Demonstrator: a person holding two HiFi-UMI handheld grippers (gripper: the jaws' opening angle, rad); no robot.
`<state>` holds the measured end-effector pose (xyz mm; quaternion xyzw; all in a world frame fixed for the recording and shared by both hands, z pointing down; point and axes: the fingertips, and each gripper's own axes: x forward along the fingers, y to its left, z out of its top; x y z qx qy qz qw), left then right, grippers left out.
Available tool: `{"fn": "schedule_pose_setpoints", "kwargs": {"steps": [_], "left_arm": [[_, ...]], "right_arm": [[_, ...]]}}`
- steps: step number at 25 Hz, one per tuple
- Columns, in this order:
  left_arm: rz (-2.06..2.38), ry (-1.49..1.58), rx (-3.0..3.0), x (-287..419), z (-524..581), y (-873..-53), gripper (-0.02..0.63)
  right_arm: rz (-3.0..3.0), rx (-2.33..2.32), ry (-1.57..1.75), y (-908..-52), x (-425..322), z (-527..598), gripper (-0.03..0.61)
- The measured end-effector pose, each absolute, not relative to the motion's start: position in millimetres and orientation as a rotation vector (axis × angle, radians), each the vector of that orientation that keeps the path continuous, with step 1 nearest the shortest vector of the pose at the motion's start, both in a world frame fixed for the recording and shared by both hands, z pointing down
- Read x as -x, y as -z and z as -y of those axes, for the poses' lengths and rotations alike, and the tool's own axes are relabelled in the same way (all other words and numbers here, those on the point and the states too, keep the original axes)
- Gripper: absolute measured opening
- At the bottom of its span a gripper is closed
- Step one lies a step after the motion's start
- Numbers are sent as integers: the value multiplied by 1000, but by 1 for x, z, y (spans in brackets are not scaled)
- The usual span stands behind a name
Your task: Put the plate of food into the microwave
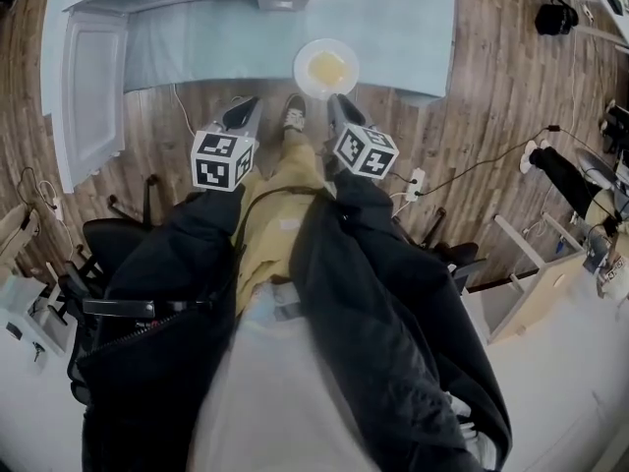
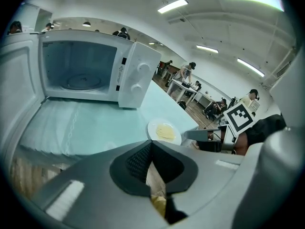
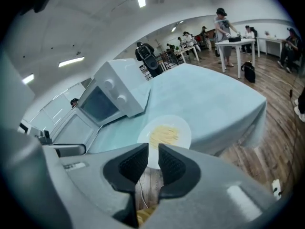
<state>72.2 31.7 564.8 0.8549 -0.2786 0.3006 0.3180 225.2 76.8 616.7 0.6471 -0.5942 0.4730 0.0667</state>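
Plate [image 1: 326, 67] sits in the upper centre of the head view, close to the near edge of the counter [image 1: 413, 28], with a low heap of pale yellow food [image 1: 327, 68] in its middle. It looks stiff, smooth and shallow, probably light, with a thin rim that could slip between the pads. The food seems loose, so tilting the plate would likely let it slide. The bare rim nearest the person, or two opposite sides of the rim, looks like the place to take hold, keeping the plate level. Just below the plate in that view, and apart from it, the right hand-held gripper [image 1: 337, 103] points at it with its jaws a narrow gap apart and nothing between them. The left hand-held gripper [image 1: 245, 104] is further left, jaws together and empty. The microwave [image 2: 90, 68] stands at the upper left of the left gripper view. Its door [image 1: 93, 91] is swung wide and its inside is bare, so the way in looks free.
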Motion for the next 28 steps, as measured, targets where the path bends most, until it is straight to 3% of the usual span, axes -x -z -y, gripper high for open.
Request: {"fn": "schedule_pose_setpoints", "kwargs": {"steps": [13,21,23,28], "left_arm": [[710,-850,-2206,-73,-39,-583,-5],[715,-854,-2181,-63,-42,-587,-4],[719,-853,-2175,-61,-42,-589,-5],[731,-844,-2162,-51,-43,-589,-5]], "right_arm": [[1587,-2112,-1836,-676,-257,-87,167],[1679,-2016,-2098,-688,-230,-76,166],[1686,-2003,-2140,-691,-225,-75,118],[1713,-2032,-2304,-688,-224,-75,71]]}}
